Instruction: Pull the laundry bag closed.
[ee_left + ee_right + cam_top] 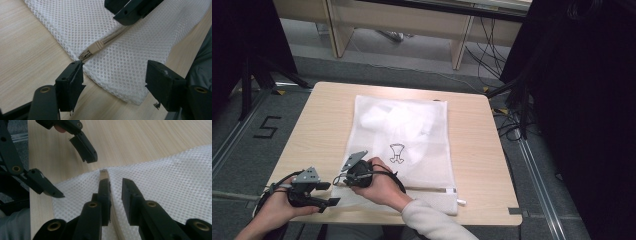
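A white mesh laundry bag [412, 130] with white cloth inside lies flat on the wooden table [472, 165]. At the bag's front left corner my right gripper [341, 181] hovers low. In the right gripper view its jaws [115, 182] stand a narrow gap apart, open, with the beige zipper pull [103, 173] lying between them along the left jaw. My left gripper [332, 194] sits just left of that corner, near the table's front edge. Its jaws [113, 75] are wide open around the bag's corner [140, 55], with the zipper slider [96, 47] just beyond them.
The bag's front edge runs right to a small white tab [460, 202]. Bare table lies left and right of the bag. On the floor there are a painted "5" [267, 127] at the left, cables [507, 120] at the right, and wooden furniture legs [459, 47] behind.
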`<action>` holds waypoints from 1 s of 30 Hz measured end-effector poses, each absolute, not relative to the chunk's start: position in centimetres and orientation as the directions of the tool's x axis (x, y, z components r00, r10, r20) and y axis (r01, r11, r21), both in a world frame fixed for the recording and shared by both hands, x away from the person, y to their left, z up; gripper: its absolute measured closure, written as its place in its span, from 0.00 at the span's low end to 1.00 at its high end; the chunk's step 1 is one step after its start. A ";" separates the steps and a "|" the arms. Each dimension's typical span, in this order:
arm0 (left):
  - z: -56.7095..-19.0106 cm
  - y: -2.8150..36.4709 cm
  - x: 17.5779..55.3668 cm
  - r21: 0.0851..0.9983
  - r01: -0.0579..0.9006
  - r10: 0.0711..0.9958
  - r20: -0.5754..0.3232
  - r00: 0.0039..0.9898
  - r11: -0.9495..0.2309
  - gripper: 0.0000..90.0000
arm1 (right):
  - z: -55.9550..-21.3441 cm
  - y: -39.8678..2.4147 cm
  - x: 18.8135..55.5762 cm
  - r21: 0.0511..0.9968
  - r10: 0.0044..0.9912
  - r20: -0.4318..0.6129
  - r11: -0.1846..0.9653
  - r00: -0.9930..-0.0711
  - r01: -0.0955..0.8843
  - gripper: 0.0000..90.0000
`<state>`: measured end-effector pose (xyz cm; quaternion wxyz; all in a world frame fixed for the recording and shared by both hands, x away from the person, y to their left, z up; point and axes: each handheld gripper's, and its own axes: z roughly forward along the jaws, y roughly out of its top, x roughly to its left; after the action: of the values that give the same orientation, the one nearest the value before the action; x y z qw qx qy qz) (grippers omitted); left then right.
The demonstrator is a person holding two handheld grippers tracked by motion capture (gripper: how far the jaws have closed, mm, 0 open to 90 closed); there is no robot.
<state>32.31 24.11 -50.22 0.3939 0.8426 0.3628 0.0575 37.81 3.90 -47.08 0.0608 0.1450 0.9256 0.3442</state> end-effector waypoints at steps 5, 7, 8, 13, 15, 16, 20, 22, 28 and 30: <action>-50.2 24.2 32.3 0.703 0.566 0.658 -0.185 0.730 -0.431 0.34 | -47.5 5.0 37.9 0.653 0.300 -0.007 0.724 -0.954 0.223 0.88; -50.2 24.2 32.3 0.705 0.566 0.656 -0.189 0.731 -0.427 0.34 | -47.7 5.3 37.9 0.648 0.301 0.003 0.726 -0.954 0.231 0.88; -50.2 24.2 32.3 0.705 0.566 0.656 -0.189 0.731 -0.427 0.34 | -47.7 5.3 37.9 0.648 0.301 0.003 0.726 -0.954 0.231 0.88; -50.2 24.2 32.2 0.700 0.582 0.668 -0.200 0.717 -0.415 0.34 | -48.3 5.9 38.0 0.638 0.300 0.017 0.731 -0.954 0.242 0.87; -50.3 24.2 32.3 0.699 0.582 0.665 -0.203 0.719 -0.415 0.34 | -48.5 6.1 38.0 0.639 0.302 0.023 0.728 -0.953 0.246 0.87; -50.2 24.1 32.2 0.699 0.584 0.671 -0.201 0.714 -0.412 0.34 | -48.6 6.2 38.0 0.639 0.301 0.022 0.729 -0.953 0.245 0.87; -50.2 24.2 32.3 0.702 0.569 0.660 -0.186 0.728 -0.430 0.34 | -48.8 6.6 38.1 0.637 0.301 0.025 0.730 -0.953 0.247 0.87; -50.2 24.2 32.3 0.699 0.571 0.665 -0.182 0.724 -0.430 0.34 | -48.8 6.7 38.1 0.635 0.300 0.031 0.731 -0.953 0.250 0.87; -50.2 24.4 32.4 0.691 0.569 0.664 -0.170 0.728 -0.446 0.33 | -49.3 7.2 38.2 0.631 0.294 0.027 0.737 -0.955 0.244 0.89; -50.2 24.2 32.3 0.695 0.577 0.671 -0.182 0.719 -0.429 0.33 | -49.4 7.2 38.3 0.621 0.288 0.024 0.746 -0.957 0.240 0.90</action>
<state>32.29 24.20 -50.24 0.3853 0.8431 0.3700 0.0614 38.31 7.19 -49.40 0.0366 0.1412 0.9336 0.3273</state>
